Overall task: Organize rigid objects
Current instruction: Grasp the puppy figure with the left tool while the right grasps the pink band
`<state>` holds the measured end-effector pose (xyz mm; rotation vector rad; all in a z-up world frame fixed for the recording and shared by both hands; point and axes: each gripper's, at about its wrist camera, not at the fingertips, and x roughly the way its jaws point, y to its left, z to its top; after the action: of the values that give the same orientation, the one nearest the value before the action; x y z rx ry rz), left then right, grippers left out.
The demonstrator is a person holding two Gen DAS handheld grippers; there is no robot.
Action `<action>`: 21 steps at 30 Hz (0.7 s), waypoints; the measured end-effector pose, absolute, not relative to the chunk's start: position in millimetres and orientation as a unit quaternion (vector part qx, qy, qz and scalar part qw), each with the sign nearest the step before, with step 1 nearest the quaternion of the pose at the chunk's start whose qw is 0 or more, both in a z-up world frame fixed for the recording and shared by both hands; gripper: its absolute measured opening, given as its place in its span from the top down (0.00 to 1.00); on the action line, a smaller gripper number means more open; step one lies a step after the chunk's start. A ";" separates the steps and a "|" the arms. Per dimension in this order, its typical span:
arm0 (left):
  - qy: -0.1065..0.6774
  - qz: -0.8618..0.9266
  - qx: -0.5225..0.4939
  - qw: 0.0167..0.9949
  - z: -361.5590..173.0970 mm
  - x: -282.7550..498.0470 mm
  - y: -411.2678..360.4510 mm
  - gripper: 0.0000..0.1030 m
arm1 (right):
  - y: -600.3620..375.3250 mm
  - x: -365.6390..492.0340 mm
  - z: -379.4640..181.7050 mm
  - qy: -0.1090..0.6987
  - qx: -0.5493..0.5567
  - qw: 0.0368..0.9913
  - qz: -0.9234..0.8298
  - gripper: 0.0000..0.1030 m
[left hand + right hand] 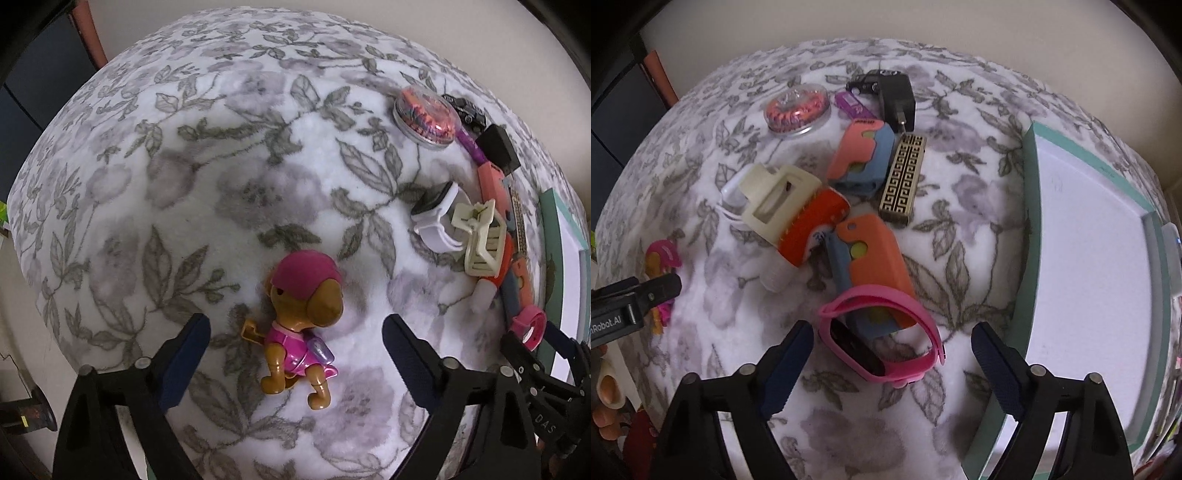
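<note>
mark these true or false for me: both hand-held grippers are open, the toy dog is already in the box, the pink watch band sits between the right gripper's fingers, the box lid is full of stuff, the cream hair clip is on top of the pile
1. Both hand-held grippers are open. True: the left hand-held gripper and the right hand-held gripper press on nothing.
2. The toy dog is in the box. False: it lies on the floral blanket, between the left fingers.
3. The pink watch band lies between the right fingers. True, untouched.
4. The box is full. False: its white inside shows nothing in it.
5. The cream hair clip rests on the pile. True: it lies over the orange item.
</note>
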<state>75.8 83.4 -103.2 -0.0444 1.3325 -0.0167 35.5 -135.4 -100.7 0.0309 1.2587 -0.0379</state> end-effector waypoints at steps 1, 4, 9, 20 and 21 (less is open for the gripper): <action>0.620 -0.009 -0.018 0.785 -105.6 75.8 81.3 0.15 | -135.2 35.1 -102.4 0.590 0.013 0.807 -0.019 0.16; 0.622 -0.010 -0.010 0.783 -115.0 77.7 73.3 0.16 | -135.9 34.6 -105.9 0.590 0.011 0.807 -0.022 0.19; 0.626 -0.007 0.001 0.780 -128.4 74.4 68.0 0.33 | -133.8 34.7 -106.0 0.586 0.013 0.810 -0.014 0.29; 0.625 -0.004 -0.002 0.781 -120.2 66.3 68.7 0.51 | -139.4 30.0 -99.0 0.584 0.043 0.810 -0.014 0.34; 0.624 -0.003 -0.003 0.782 -118.7 65.4 68.6 0.51 | -141.0 29.7 -97.4 0.583 0.048 0.811 -0.015 0.34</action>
<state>65.4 68.6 -118.7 -0.0058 1.3467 -0.0065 29.7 -141.0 -97.4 0.1021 1.2460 -0.0326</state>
